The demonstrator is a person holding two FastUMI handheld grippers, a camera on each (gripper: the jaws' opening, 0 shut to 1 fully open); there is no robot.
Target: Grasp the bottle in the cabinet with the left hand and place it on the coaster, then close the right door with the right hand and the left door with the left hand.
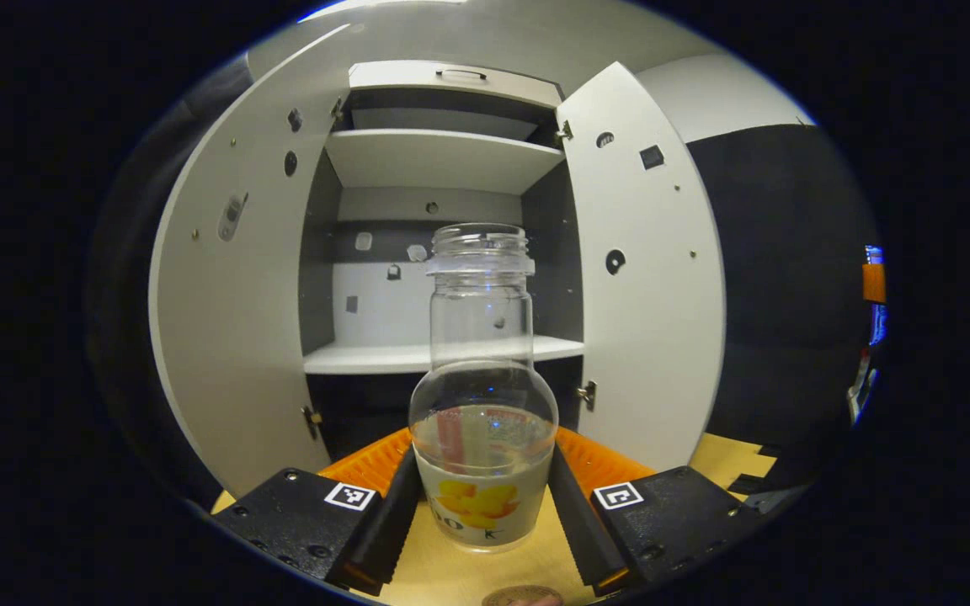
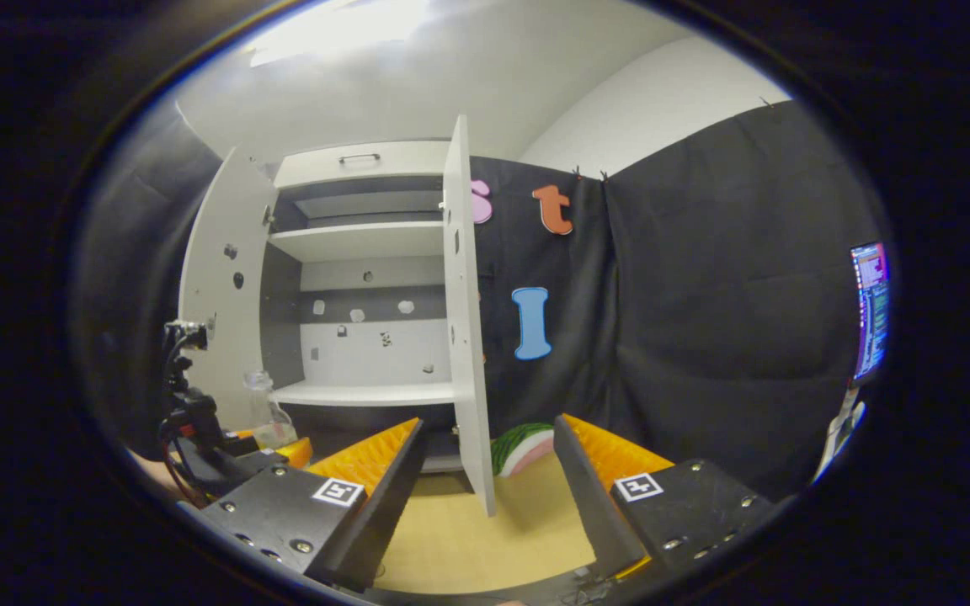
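The bottle [image 1: 483, 396] stands upright between my left fingers [image 1: 394, 513], clear glass with no cap, a pale label round its lower part carrying a yellow-orange picture and dark letters too cut off for me to read. My left gripper [image 1: 483, 505] is closed in on it, both fingers against its sides, with the bottle's base low over the wooden table [image 1: 451, 572]. At the bottom edge of the left gripper view a round brownish disc, perhaps the coaster [image 1: 523, 596], peeks in just in front of the bottle. Behind it the cabinet [image 1: 443, 252] stands with both doors swung wide, left door [image 1: 232, 278] and right door [image 1: 645, 269], white shelves inside.

In the right gripper view my right gripper [image 2: 485, 480] is spread wide, holding nothing, pointed at the edge of the right door. That view adds what the other lacks: the bottle seen from the side at far left, a green-and-pink striped object [image 2: 523, 446] on the table behind the door, and a lit screen [image 2: 870, 307] at the far right.
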